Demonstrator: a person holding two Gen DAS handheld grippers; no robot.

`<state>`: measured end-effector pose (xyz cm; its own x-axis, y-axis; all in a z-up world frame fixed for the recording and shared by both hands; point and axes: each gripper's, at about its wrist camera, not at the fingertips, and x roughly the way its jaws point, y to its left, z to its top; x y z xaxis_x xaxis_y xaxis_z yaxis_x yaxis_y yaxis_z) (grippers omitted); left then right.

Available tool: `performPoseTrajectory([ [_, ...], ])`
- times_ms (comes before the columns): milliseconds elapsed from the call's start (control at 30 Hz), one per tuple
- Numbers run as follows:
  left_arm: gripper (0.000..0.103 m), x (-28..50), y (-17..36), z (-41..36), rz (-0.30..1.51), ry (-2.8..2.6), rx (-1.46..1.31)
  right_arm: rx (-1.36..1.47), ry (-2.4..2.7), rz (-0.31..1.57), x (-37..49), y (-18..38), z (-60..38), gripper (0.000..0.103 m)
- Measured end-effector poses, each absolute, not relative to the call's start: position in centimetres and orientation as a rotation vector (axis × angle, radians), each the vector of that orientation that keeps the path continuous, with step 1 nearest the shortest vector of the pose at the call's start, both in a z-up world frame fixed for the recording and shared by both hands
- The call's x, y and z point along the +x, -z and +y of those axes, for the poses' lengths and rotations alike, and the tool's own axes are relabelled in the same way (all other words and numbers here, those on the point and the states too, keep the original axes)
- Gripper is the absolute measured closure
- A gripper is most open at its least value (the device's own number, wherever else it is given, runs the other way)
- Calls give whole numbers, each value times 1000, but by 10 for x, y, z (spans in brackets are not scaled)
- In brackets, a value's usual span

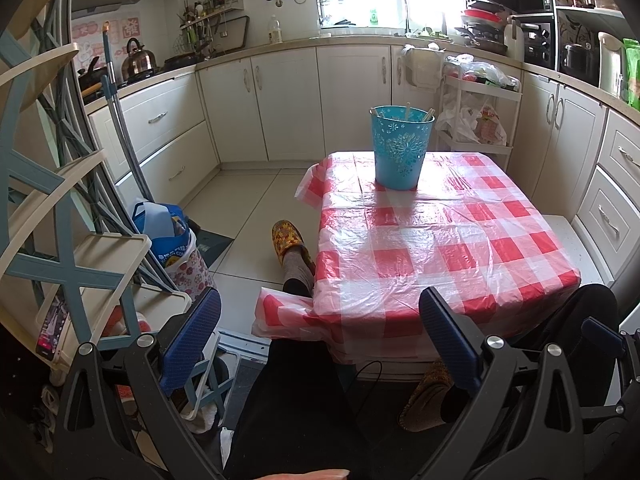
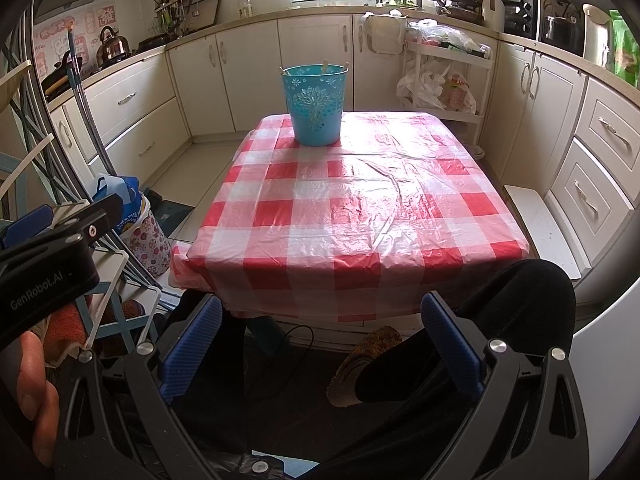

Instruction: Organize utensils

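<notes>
Left wrist view: blue perforated bucket (image 1: 401, 148) stood at the far end of the red-checked tablecloth (image 1: 460, 240), several chopstick tips (image 1: 408, 111) showing above its rim; no loose utensils lay on the cloth, so the sorting looked finished or nearly so. Left gripper (image 1: 320, 336) held low before the table, jaws wide apart, empty.

Right wrist view: same bucket (image 2: 316, 104), cloth otherwise bare. Right gripper (image 2: 322, 340) likewise spread wide, touching nothing.

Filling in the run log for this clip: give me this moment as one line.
left gripper: open, empty | right gripper: open, empty | blue bucket: upright at table's far end, utensil tips above rim | tablecloth: no loose utensils
</notes>
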<state>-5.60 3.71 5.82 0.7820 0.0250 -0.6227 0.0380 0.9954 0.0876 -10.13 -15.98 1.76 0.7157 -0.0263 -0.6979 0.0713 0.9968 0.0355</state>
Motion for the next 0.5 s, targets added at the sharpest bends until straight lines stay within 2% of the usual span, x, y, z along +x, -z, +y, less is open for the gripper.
performPoseTrajectory([
  [500,8,-55,-58,38,677,9,97,61,51,775,-99,-18,-162,7],
])
